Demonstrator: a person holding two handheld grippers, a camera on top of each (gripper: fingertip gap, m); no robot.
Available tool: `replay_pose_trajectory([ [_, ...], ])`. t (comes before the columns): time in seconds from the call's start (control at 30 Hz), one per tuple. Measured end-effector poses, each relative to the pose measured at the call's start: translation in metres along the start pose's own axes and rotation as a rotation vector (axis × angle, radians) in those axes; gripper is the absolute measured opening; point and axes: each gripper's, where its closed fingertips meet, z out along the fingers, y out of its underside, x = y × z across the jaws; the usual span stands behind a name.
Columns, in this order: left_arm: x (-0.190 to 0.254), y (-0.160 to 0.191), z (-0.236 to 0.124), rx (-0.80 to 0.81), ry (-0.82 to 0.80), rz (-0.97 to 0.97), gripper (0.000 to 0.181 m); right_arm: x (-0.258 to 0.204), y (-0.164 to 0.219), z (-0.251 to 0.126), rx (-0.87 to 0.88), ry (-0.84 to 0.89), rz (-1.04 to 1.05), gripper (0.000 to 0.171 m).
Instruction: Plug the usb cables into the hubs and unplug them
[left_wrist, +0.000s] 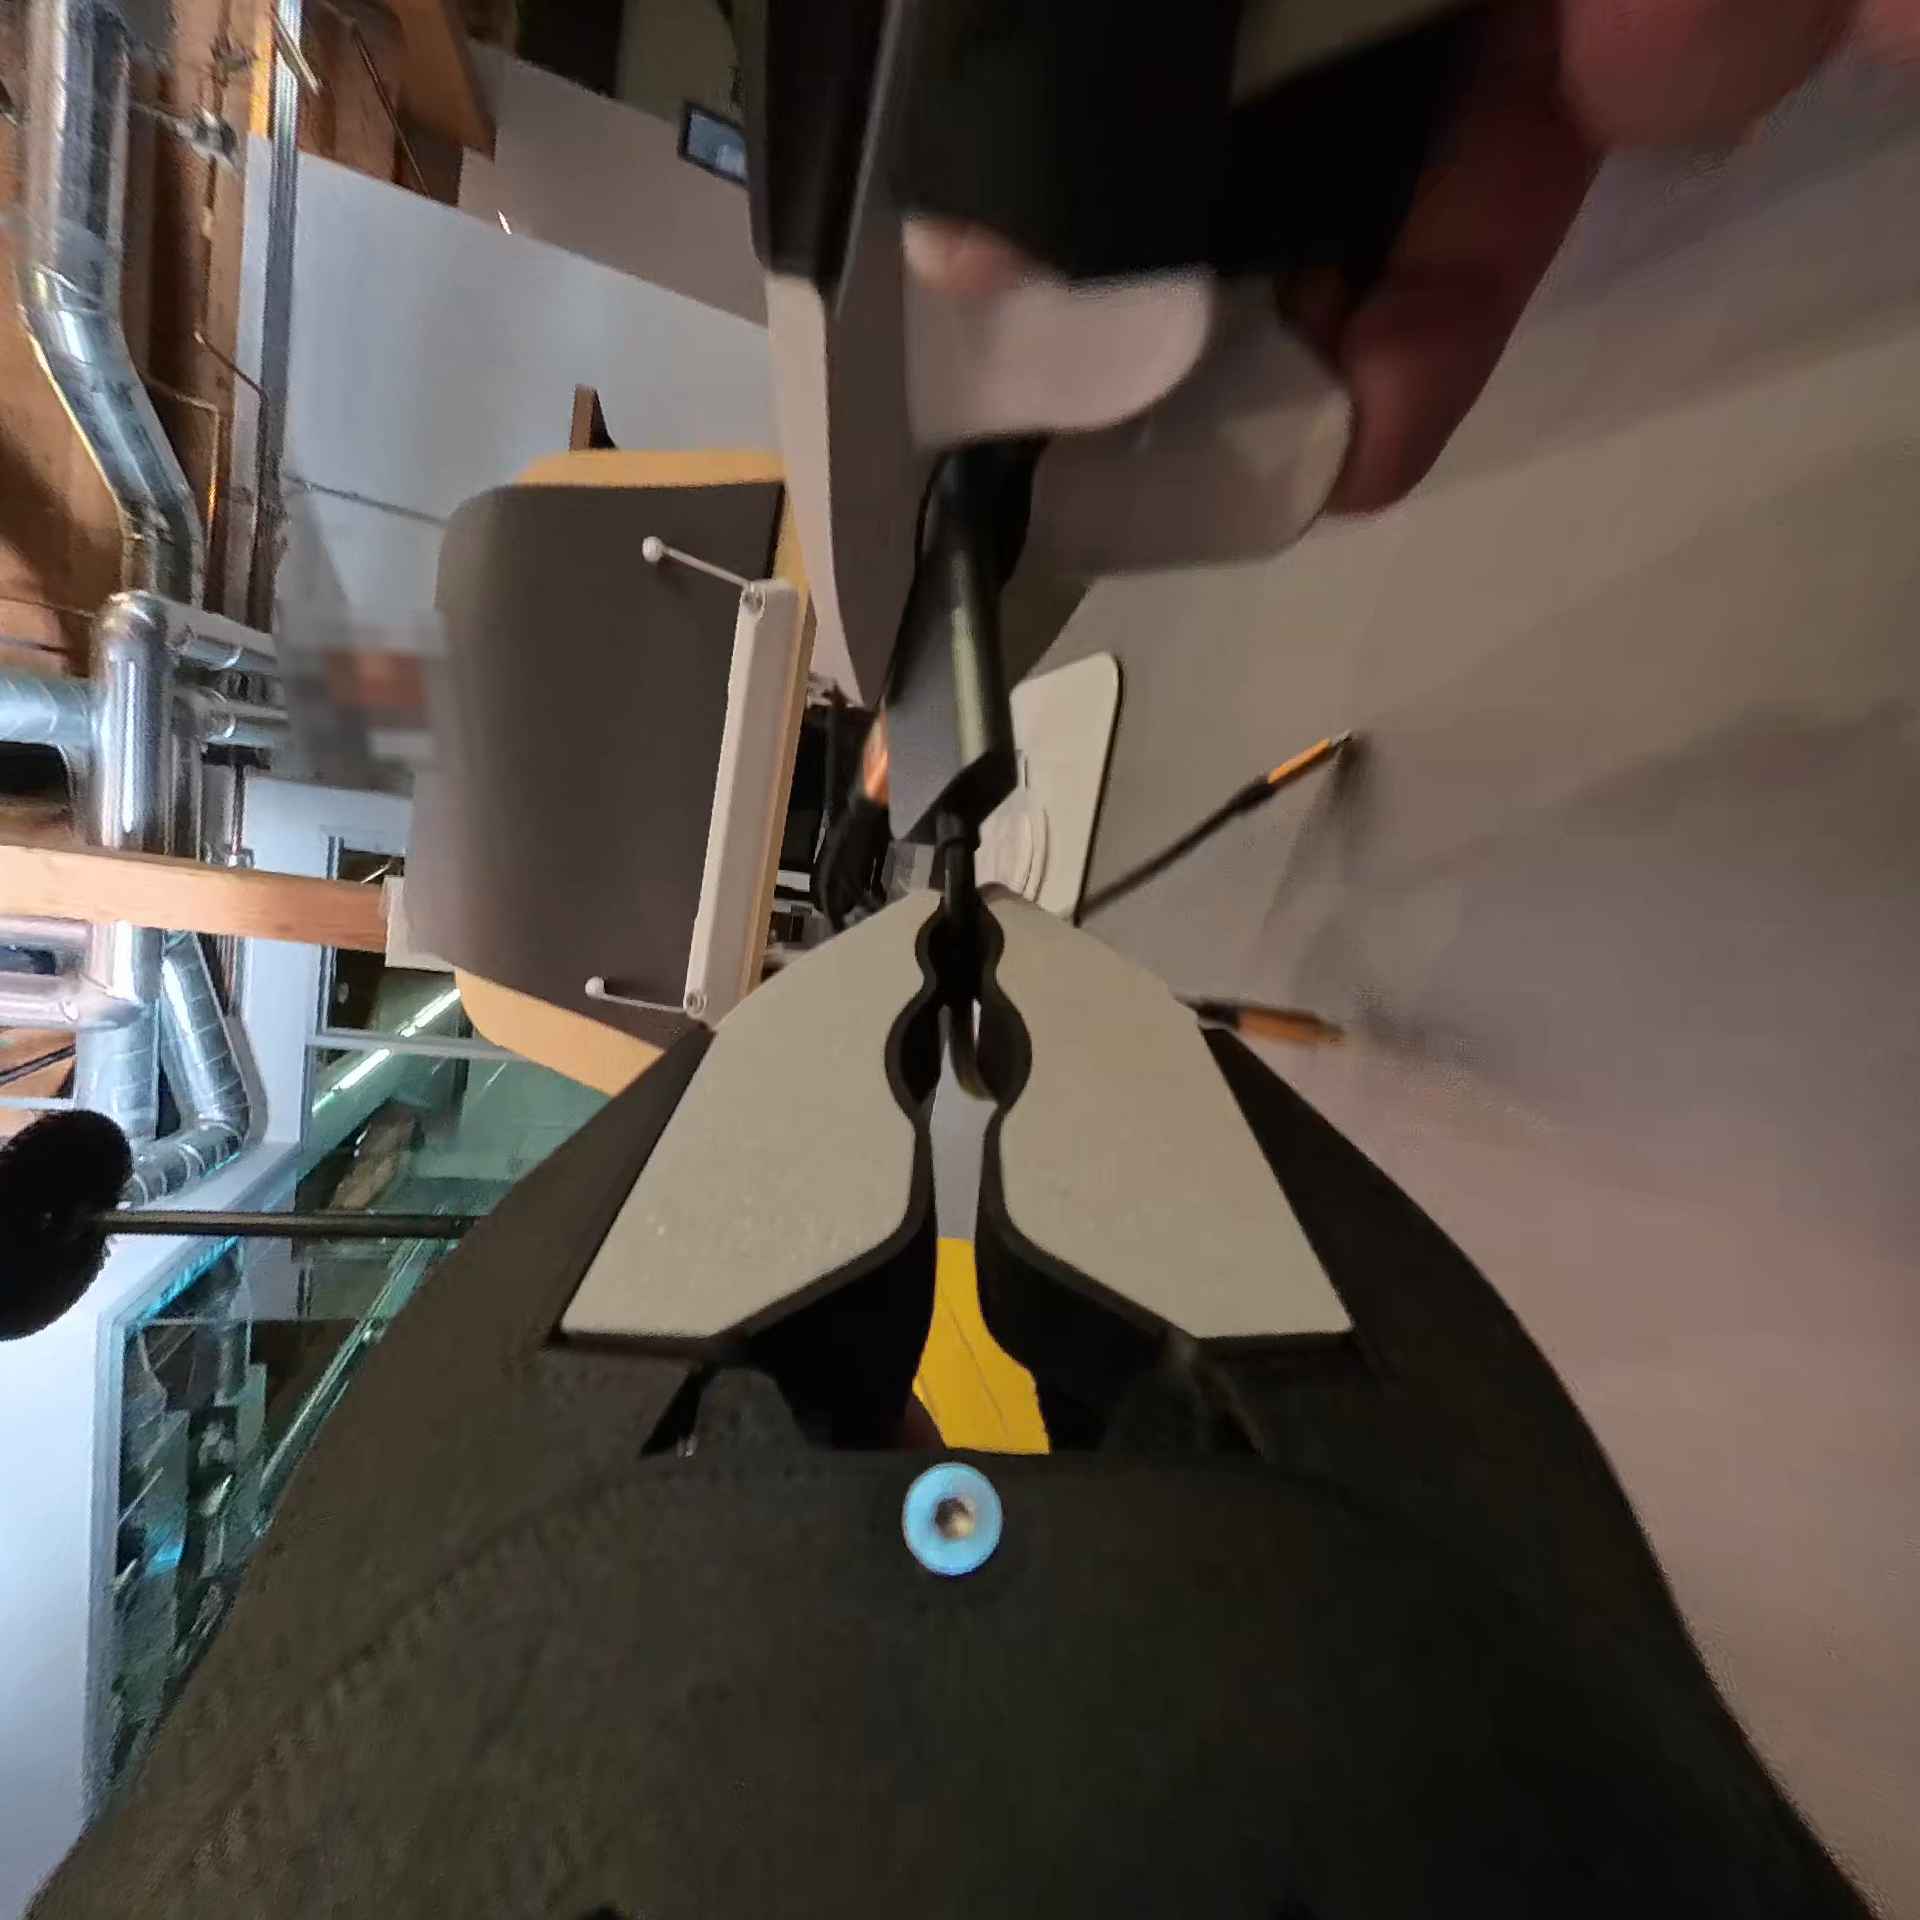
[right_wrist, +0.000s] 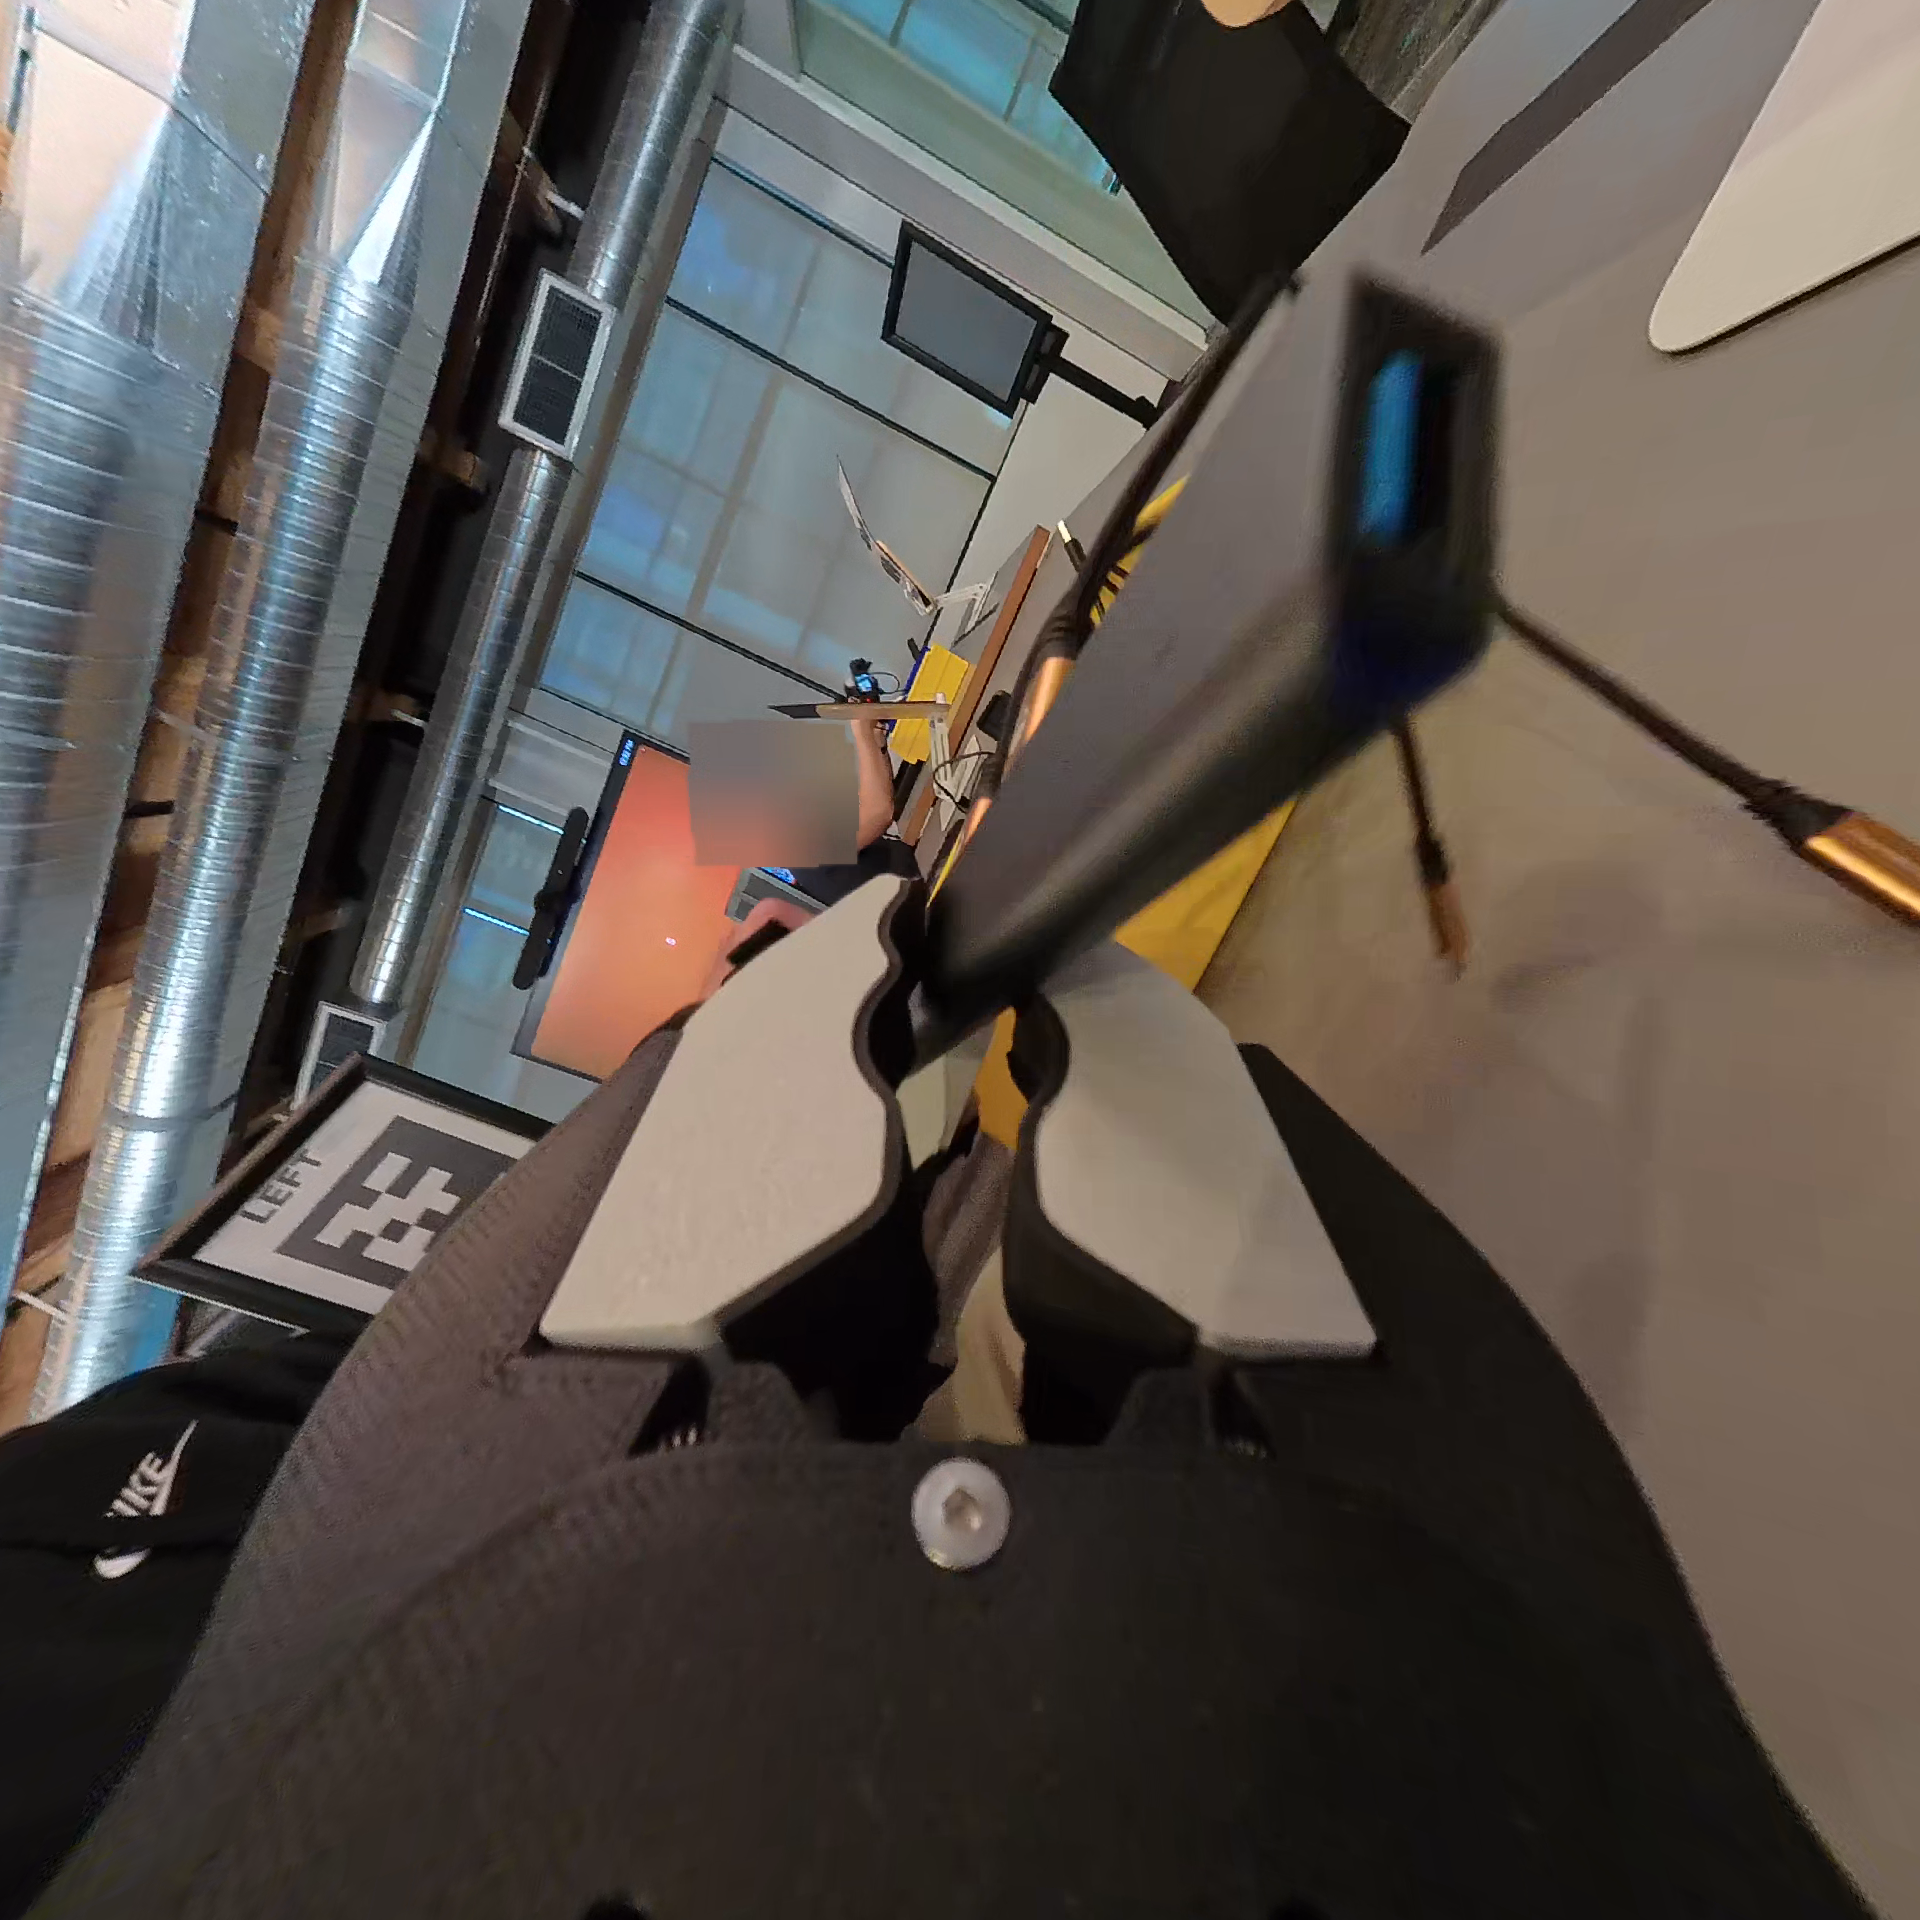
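Note:
My right gripper (right_wrist: 966, 935) is shut on one end of a dark grey USB hub (right_wrist: 1174, 665), which is held off the grey table (right_wrist: 1662, 1143); the blue port (right_wrist: 1392, 457) on its far end is empty. My left gripper (left_wrist: 961, 914) is shut on the thin black cable (left_wrist: 961, 883) that comes out of the hub's black end (left_wrist: 956, 665). The right gripper (left_wrist: 1039, 343) also shows blurred at the top of the left wrist view, with a hand (left_wrist: 1455, 312) behind it. Two loose cables with copper plugs (right_wrist: 1860, 852) (right_wrist: 1439, 904) lie on the table, also in the left wrist view (left_wrist: 1299, 753) (left_wrist: 1268, 1023).
A white pad (right_wrist: 1808, 177) lies on the table beyond the hub, also in the left wrist view (left_wrist: 1070, 769). A yellow sheet (right_wrist: 1195, 904) lies under the hub. A chair (left_wrist: 592, 748) stands past the table edge. A person sits far off by an orange screen (right_wrist: 623, 914). Left and right tips are no more than a few centimetres apart.

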Motion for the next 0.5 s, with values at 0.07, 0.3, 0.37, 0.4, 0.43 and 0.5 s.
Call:
replay_pose_trajectory([
  [0.07,-0.003,0.009,0.003,-0.022,-0.004,-0.005,0.001,-0.003,0.002,0.003,-0.007,0.004,-0.016,0.012],
  [0.3,-0.003,-0.012,-0.006,0.048,-0.020,0.002,0.054,0.007,0.000,0.002,0.012,0.033,-0.001,0.010],
  [0.37,0.003,-0.023,-0.006,0.059,-0.020,0.042,0.050,0.006,0.002,0.004,0.007,0.032,0.000,0.010],
  [0.4,0.004,-0.025,-0.004,0.044,-0.037,0.075,0.046,0.004,0.004,0.006,0.000,0.026,0.000,0.011],
  [0.43,0.004,-0.025,-0.002,0.027,-0.065,0.103,0.035,0.001,0.007,0.008,-0.008,0.021,-0.002,0.011],
  [0.5,0.001,-0.023,-0.001,0.027,-0.098,0.088,0.019,-0.002,0.010,0.012,-0.017,0.015,-0.003,0.011],
])
